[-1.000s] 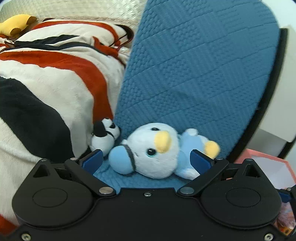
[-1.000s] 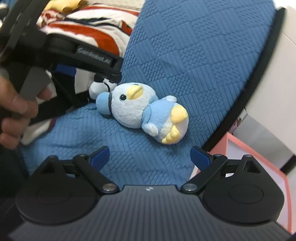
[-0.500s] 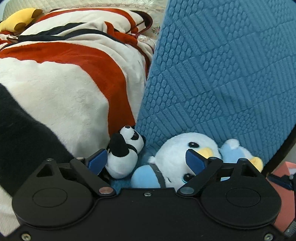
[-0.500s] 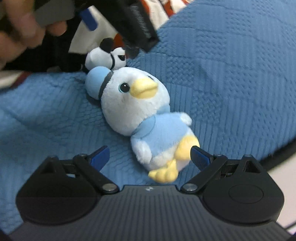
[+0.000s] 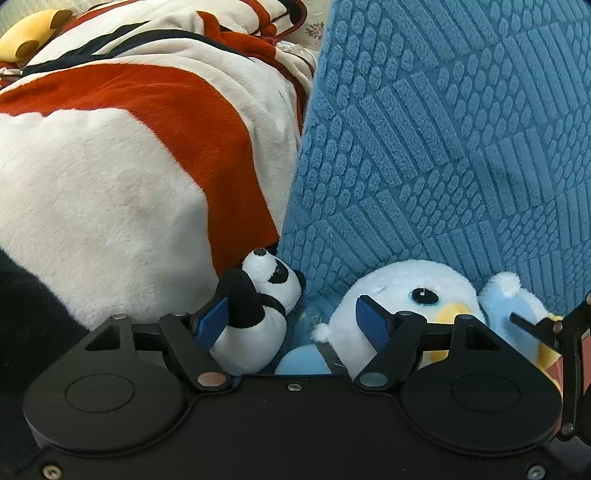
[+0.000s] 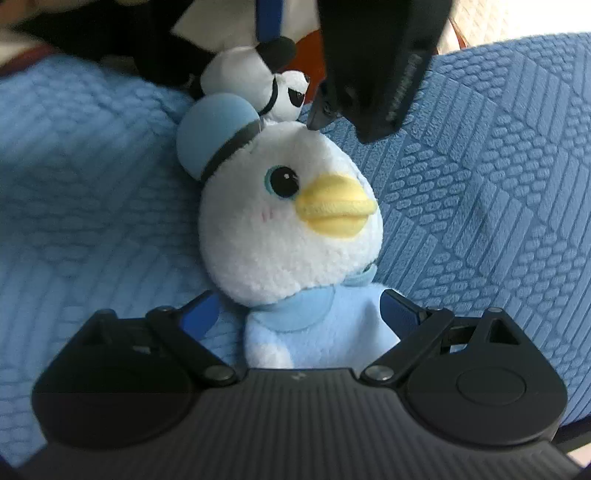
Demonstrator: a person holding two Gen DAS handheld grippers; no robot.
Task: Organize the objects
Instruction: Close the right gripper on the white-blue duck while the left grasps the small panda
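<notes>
A small panda plush (image 5: 258, 314) lies in the crease between a striped blanket and a blue cushion, also seen in the right wrist view (image 6: 258, 83). A white and blue duck plush (image 6: 291, 229) with a yellow beak lies beside it, seen too in the left wrist view (image 5: 410, 299). My left gripper (image 5: 291, 319) is open, its jaws around the panda, the right finger against the duck's head. My right gripper (image 6: 299, 314) is open, its jaws on either side of the duck's light blue body.
A red, white and black striped fleece blanket (image 5: 129, 166) fills the left. A blue textured cushion (image 5: 461, 147) stands behind the toys and covers the seat (image 6: 92, 203). A yellow plush (image 5: 29, 33) lies far back left. The other gripper (image 6: 376, 55) hangs over the panda.
My left gripper has moved left and closer, from the duck to the panda, which now sits between its fingers. My right gripper has closed in on the duck until its fingers flank the body.
</notes>
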